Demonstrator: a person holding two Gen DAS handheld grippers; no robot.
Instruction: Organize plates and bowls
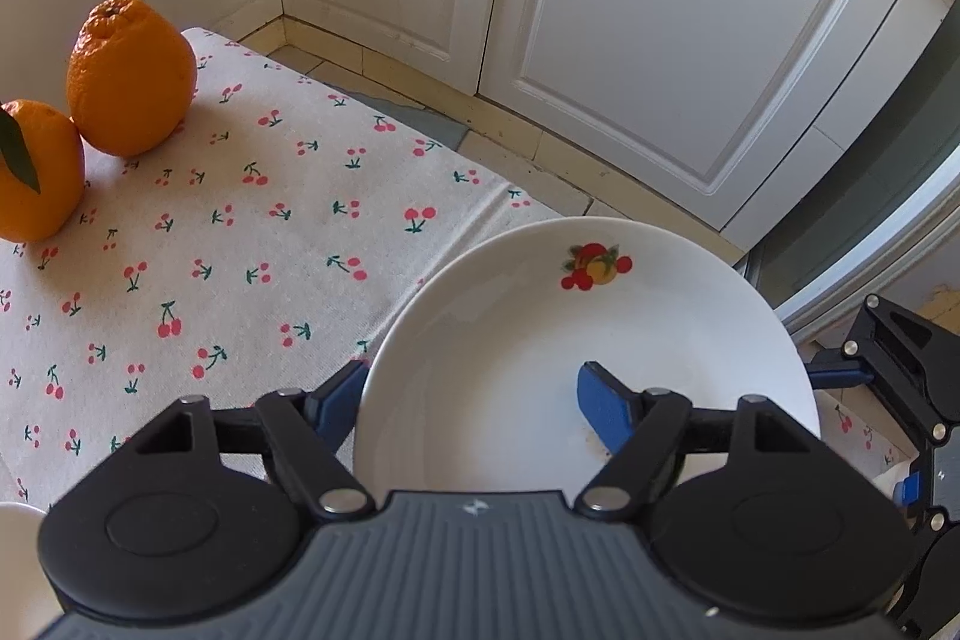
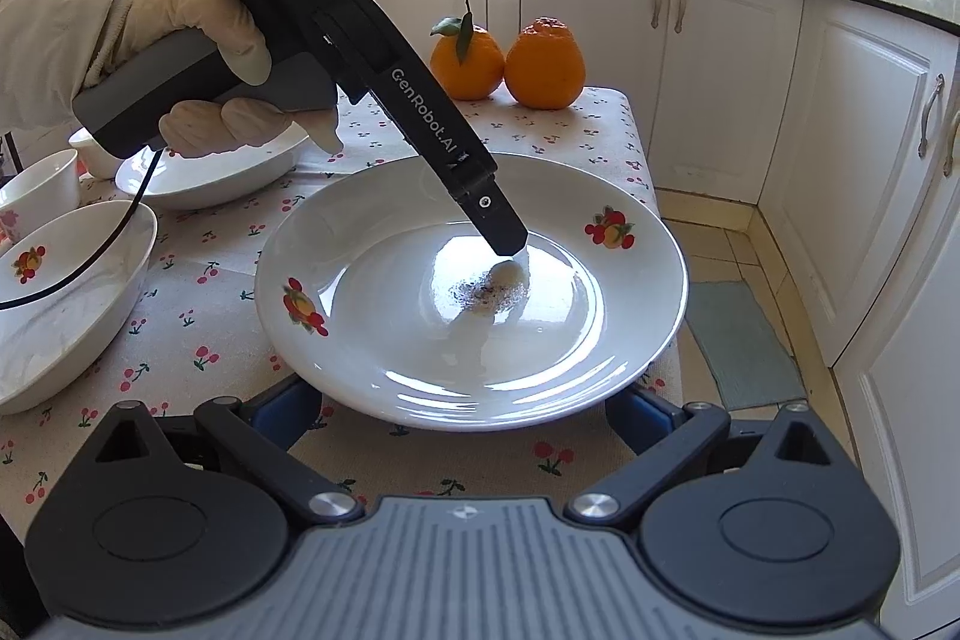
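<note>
A white plate (image 1: 540,340) with fruit prints lies at the right end of the cherry-print tablecloth (image 1: 240,220). My left gripper (image 1: 471,397) straddles the plate's left rim. One blue pad (image 1: 339,400) is outside the rim and the other sits inside the dish, so the jaws are open and not clamped. In the right wrist view a gloved hand (image 2: 198,40) holds this gripper, with one fingertip (image 2: 510,247) down in the plate (image 2: 372,232). My right gripper (image 2: 462,412) is wide open at the plate's near edge, one finger tucked under the rim on each side.
Two oranges (image 2: 465,58) (image 2: 546,64) stand at the far table edge. On the left are a shallow dish (image 2: 210,175), a small bowl (image 2: 42,184) and a deep fruit-print bowl (image 2: 60,292). Dark specks (image 2: 486,292) mark the plate's centre. White cabinets (image 2: 720,70) and floor lie beyond the table's right edge.
</note>
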